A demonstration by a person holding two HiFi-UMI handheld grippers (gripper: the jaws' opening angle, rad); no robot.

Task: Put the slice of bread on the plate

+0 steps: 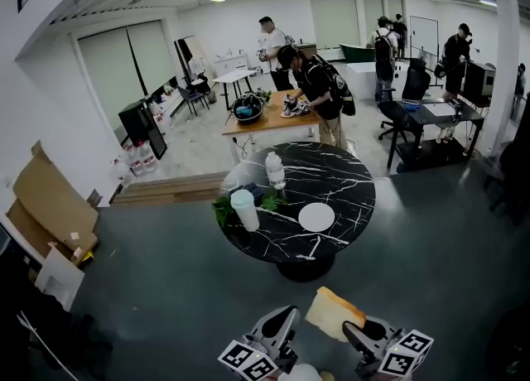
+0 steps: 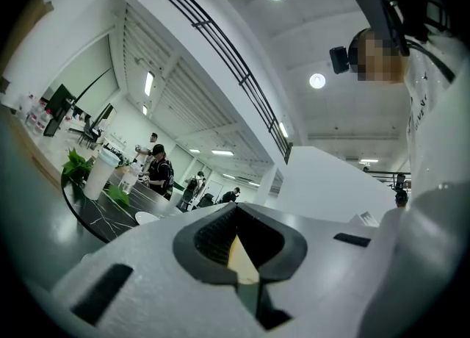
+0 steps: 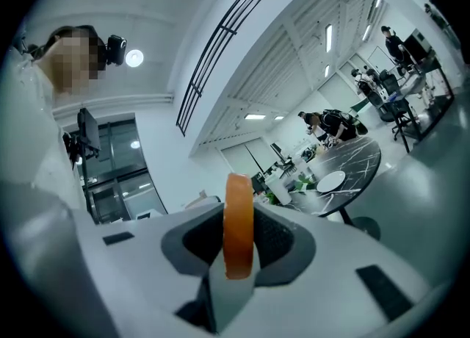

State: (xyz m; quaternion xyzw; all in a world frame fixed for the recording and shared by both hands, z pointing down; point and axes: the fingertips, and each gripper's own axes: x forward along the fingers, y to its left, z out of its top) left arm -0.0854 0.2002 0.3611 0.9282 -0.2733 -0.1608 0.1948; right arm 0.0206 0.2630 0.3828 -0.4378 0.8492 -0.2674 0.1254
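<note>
Golden-crusted bread slice (image 1: pixel 334 313), pinched in my right gripper (image 1: pixel 358 335); left gripper (image 1: pixel 281 321) closed, empty; I carry level to round white plate (image 1: pixel 316 216), release low.

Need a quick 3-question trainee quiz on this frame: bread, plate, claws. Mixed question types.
1. True or false: the slice of bread already lies on the plate.
2. Which claw grips the bread? A: left. B: right. C: neither.
3. Fill in: the plate sits on the round black marble ____, beside a white cup.

Key
1. False: it is held in the air, short of the plate.
2. B: the right claw is shut on it.
3. table.
</note>
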